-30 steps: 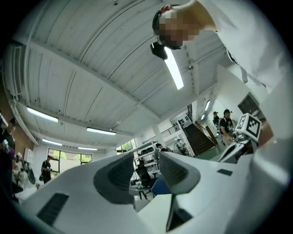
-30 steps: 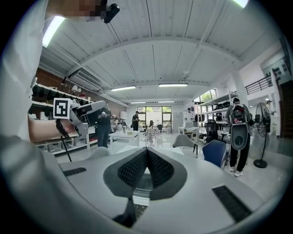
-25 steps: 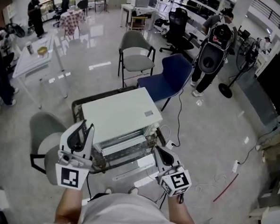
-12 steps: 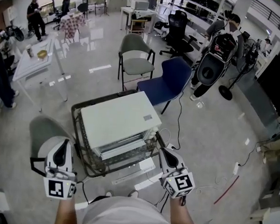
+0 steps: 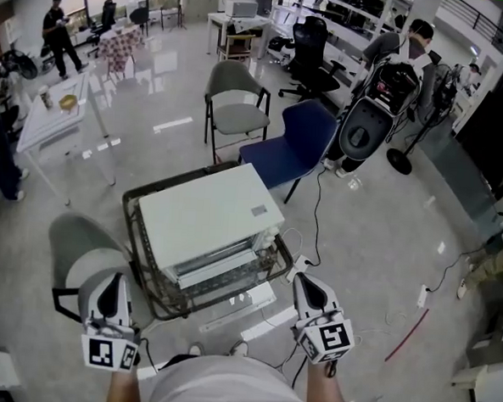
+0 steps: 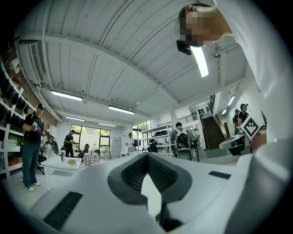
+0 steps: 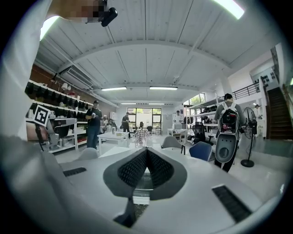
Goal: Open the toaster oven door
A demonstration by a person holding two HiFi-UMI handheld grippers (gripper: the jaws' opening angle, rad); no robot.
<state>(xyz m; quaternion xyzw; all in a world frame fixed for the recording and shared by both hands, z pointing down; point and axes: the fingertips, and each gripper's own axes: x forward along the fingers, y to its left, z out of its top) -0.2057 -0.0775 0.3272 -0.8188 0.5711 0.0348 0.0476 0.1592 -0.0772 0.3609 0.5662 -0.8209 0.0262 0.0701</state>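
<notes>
Looking down from the head view, we see a pale, glossy floor (image 5: 377, 237) filling most of the scene. At its middle the white toaster oven (image 5: 206, 220) stands on a low, dark-framed tabletop (image 5: 132, 227). The oven door (image 5: 218, 266) faces us, and we cannot tell from this height whether it sits fully shut.

Beyond the oven, a blue chair (image 5: 293, 143) stands just behind its far right corner and a grey chair (image 5: 235, 97) further back. 1 more grey chair (image 5: 78, 249) sits just left of the tabletop.

The left tool (image 5: 111, 279) hovers over that near grey chair, left of the oven and clear of it. In the left gripper view, the left tool (image 6: 146, 154) has its 2 jaws closed tip to tip with nothing between them. The right tool (image 5: 301, 280) hangs off the oven's front right corner, near it but not touching. In the right gripper view, the right tool (image 7: 146, 150) also has its jaws together and empty.

White power strips (image 5: 265, 322) and thin cables lie on the floor between the right tool and the tabletop.
</notes>
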